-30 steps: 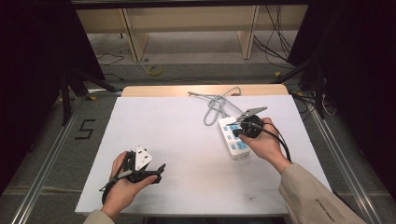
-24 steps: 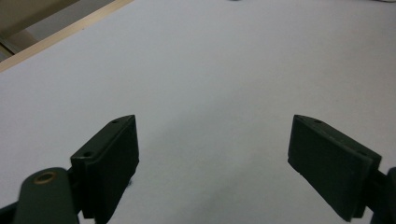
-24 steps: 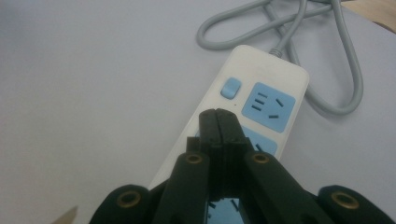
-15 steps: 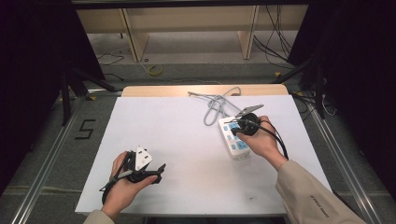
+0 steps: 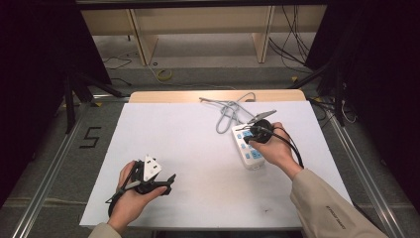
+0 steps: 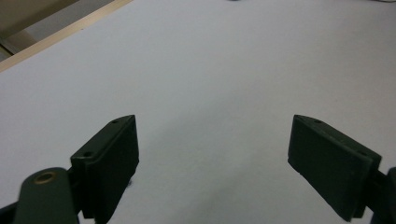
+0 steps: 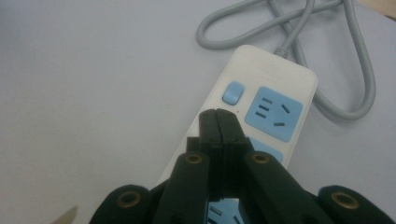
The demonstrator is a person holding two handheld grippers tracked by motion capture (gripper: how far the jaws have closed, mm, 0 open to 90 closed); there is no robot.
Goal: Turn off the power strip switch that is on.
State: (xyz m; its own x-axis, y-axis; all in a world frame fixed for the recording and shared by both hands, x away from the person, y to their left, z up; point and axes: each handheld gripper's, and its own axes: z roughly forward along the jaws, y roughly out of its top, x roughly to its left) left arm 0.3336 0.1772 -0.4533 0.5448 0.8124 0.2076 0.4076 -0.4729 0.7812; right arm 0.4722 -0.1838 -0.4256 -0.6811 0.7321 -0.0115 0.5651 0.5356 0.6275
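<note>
Two hand-held grippers at work: I aimed at the power strip's switch.
My right hand-held gripper (image 7: 218, 116), clenched empty, hovered just short of the blue switch (image 7: 233, 93) on the power strip (image 7: 275, 79); pressing it seemed next, with the left hand-held gripper (image 6: 212, 154) released.

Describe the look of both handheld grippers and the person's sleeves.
Both grippers are black. The left gripper carries a pale grey three-cornered plate on top; its flat, rectangular pads show small screw holes, with a brass-coloured rivet at the linkage. The right gripper has brass-ringed pivots on its arms and trails a black cable. The right sleeve is beige with small dark lettering.
</note>
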